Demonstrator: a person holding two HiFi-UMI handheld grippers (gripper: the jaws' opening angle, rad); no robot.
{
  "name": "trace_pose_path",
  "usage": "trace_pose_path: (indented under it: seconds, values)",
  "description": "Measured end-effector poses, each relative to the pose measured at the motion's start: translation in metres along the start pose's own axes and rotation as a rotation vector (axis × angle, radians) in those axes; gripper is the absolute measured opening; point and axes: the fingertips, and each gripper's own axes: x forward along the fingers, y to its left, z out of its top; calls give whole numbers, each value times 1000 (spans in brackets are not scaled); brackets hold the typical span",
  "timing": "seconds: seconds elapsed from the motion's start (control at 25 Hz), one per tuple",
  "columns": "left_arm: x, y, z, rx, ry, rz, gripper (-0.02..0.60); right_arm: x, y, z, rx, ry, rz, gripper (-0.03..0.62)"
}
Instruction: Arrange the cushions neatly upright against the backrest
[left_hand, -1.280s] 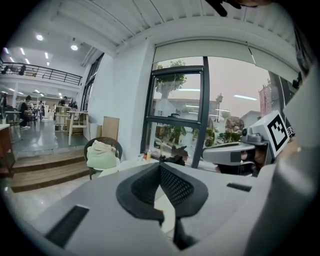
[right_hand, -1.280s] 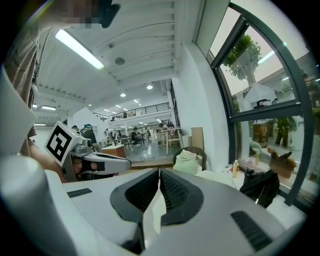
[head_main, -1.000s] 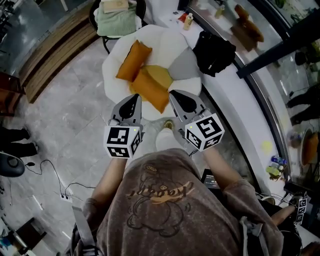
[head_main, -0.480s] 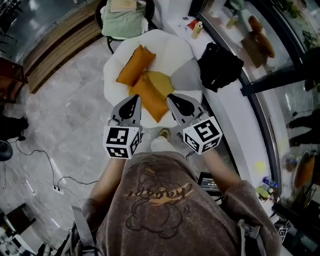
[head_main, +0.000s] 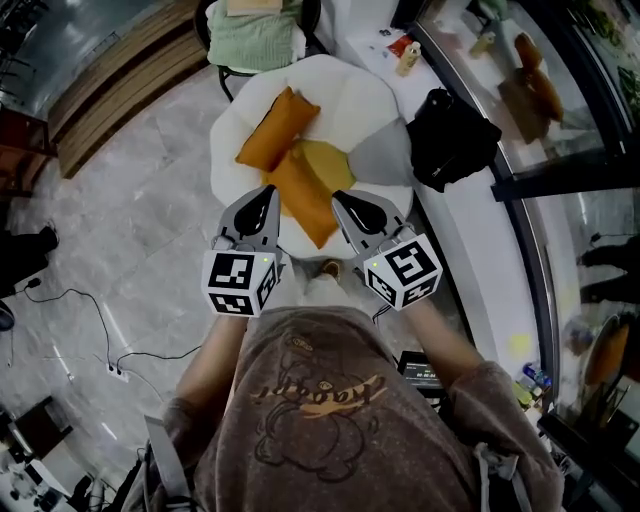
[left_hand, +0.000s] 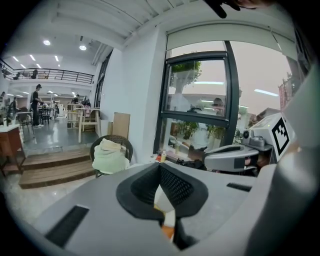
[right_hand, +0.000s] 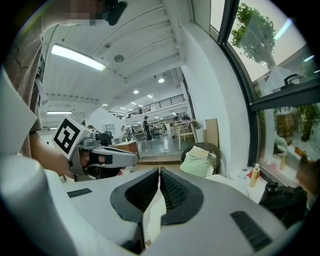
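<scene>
Here, closed left tool (head_main: 267, 191) and right tool (head_main: 339, 198) face orange cushions (head_main: 303, 198).

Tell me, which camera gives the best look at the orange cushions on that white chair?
The head view: both orange cushions lie in full sight on the white chair, seen from above. The left gripper view shows only a sliver of one cushion low in the frame; the right gripper view shows neither clearly.

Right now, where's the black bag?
Head view, upper right: the black bag sits on the white ledge, just right of the white armchair.
</scene>
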Motion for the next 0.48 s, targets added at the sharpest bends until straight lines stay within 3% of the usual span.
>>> trace_pose_path:
  seconds: [0.48]
  values:
    - [56, 55, -14, -48, 47, -59, 5, 80, -32, -6, 16, 37, -72, 25]
